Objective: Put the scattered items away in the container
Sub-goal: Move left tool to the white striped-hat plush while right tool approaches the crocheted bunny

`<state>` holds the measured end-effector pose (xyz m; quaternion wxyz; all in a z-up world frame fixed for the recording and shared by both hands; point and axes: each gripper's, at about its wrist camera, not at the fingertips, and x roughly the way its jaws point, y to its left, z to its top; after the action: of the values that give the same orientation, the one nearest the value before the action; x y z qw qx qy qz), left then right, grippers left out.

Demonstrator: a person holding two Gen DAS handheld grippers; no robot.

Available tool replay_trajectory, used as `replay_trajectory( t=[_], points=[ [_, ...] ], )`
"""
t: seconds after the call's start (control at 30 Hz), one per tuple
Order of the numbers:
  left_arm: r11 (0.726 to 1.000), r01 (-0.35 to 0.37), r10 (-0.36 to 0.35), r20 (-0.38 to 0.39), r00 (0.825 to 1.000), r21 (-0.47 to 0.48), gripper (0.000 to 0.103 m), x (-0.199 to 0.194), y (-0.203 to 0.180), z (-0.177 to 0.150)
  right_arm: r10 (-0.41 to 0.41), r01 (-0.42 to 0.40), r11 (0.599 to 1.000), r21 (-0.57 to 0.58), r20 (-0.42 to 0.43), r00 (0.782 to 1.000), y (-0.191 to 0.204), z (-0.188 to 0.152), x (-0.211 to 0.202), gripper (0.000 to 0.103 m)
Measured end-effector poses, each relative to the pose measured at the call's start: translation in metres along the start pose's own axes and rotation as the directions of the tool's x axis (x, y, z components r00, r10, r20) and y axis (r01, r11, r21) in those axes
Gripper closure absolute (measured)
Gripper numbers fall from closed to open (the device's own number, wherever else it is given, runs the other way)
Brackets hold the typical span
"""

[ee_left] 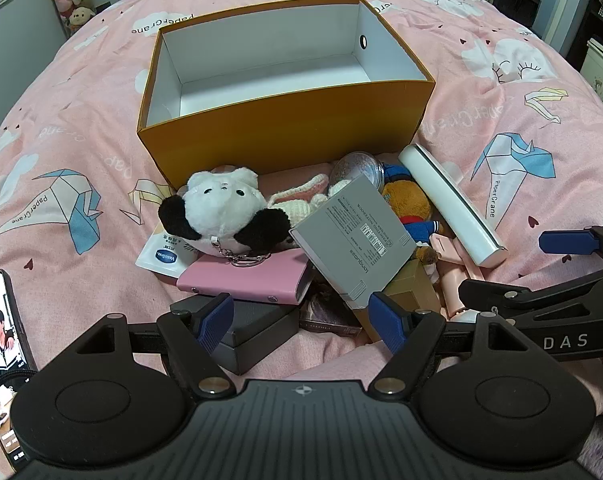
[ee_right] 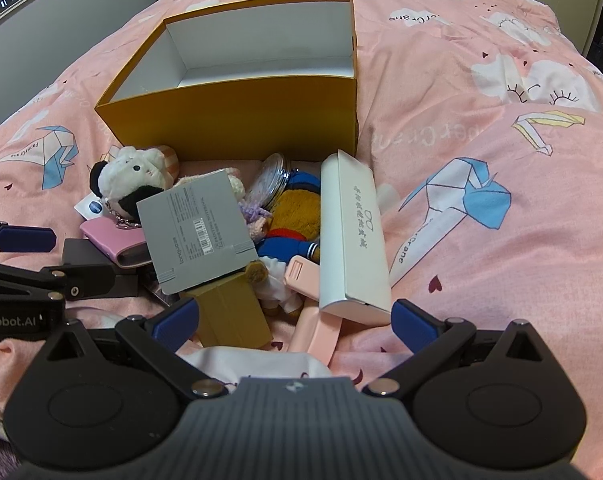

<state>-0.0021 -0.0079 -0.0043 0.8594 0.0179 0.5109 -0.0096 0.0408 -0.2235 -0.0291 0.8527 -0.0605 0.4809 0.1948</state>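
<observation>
Beyond both grippers' wide jaws, scattered items [ee_left: 301, 240] lie before the box [ee_left: 285, 136].

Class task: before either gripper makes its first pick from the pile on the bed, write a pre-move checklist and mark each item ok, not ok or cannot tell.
1. Yellow box open and holding nothing: ok.
2. Left gripper open, nothing held: ok.
3. Right gripper open, nothing held: ok.
4. Grey box lies on top of the pile, free to lift: ok.
5. White case clear of neighbours: not ok, it rests on the pink item.
6. Round clear case closed: cannot tell.
</observation>
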Motion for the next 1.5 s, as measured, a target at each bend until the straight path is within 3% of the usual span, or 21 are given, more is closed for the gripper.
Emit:
replay_trajectory(
  t=[1.0, 1.37, 1.5],
  points=[
    [1.0, 0.013, -0.012, -0.017, 1.0, 0.007, 0.015, 0.003, 0.0, 0.0, 0.018, -0.018, 1.0, 0.005, -0.026, 1.0, -0.002, 0.001, 0.003, 0.0],
    [0.996, 0.086, -0.085, 0.084, 0.993, -0.015, 0.026, -0.005, 0.029, 0.017, 0.036, -0.037, 0.999, 0.011, 0.059, 0.998, -0.017, 0.02, -0.004, 0.006],
    [0.998, 0.057, -0.055, 0.084, 0.995, -0.021, 0.026, -0.002, 0.039, 0.025, 0.076, -0.074, 0.997, -0.02, 0.114, 0.991, -0.021, 0.027, -0.003, 0.014]
  ],
)
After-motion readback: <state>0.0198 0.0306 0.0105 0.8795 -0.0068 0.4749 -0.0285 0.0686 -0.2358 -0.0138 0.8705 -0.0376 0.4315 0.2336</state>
